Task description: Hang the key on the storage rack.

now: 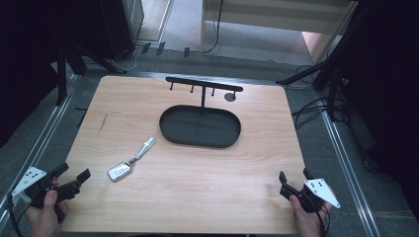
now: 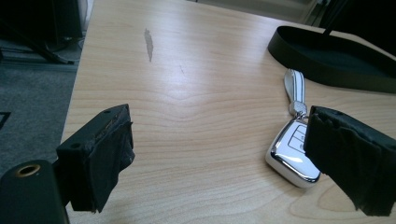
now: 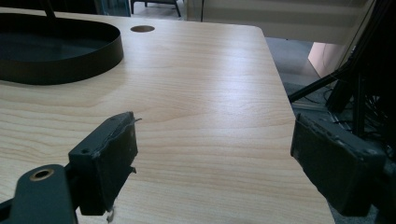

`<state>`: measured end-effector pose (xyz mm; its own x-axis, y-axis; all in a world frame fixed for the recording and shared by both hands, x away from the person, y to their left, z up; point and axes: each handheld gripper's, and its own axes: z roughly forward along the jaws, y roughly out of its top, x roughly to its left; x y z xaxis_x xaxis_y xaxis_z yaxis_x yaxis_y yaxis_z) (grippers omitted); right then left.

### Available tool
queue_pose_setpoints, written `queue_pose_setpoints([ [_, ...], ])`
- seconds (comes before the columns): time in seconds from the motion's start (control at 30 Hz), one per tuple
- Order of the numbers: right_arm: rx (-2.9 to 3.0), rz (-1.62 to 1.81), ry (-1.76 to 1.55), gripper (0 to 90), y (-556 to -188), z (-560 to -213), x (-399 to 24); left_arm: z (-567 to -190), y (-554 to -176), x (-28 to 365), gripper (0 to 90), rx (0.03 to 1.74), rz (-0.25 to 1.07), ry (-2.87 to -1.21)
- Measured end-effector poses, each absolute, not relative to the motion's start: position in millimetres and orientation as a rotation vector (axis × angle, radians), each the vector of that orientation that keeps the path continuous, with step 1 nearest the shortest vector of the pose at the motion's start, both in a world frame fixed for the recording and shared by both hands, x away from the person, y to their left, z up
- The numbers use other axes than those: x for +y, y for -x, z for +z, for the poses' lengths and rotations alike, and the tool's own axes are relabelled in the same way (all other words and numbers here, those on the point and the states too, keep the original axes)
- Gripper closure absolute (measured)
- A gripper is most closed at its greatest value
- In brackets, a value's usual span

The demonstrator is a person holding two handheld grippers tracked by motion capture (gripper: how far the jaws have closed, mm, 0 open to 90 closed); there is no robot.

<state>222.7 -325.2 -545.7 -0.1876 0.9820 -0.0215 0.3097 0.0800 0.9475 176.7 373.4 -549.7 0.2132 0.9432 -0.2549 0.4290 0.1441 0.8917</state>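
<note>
A silver car key fob (image 1: 120, 170) with a white strap (image 1: 146, 146) lies flat on the wooden table, left of centre. In the left gripper view the key fob (image 2: 292, 156) sits partly behind the right jaw. A black oval tray (image 1: 200, 126) with a hook rack (image 1: 203, 85) rising from its back stands mid-table. My left gripper (image 1: 72, 178) is open at the front left corner, a short way left of the fob, holding nothing. My right gripper (image 1: 294, 178) is open over the front right corner, empty.
The table (image 1: 257, 158) has a round hole (image 1: 230, 97) near its back edge. Black stand legs (image 1: 306, 74) and cables (image 1: 311, 111) lie on the grey floor around the table. The tray wall (image 3: 60, 70) lies far left in the right gripper view.
</note>
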Motion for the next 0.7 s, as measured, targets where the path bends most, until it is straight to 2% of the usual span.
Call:
queue_pose_setpoints([
  [0.07,1.610,1.134,-1.312,14.3,-222.8,-545.7,-325.0,-549.6,-176.7,373.2,15.7,1.391,0.634,-1.451],
  [0.43,1.611,1.133,-1.310,14.2,-222.7,-545.6,-324.7,-545.1,-182.0,368.7,17.5,1.365,0.632,-1.472],
  [0.7,1.614,1.132,-1.302,14.2,-222.7,-545.7,-324.5,-526.0,-189.9,352.7,19.0,1.315,0.562,-1.481],
])
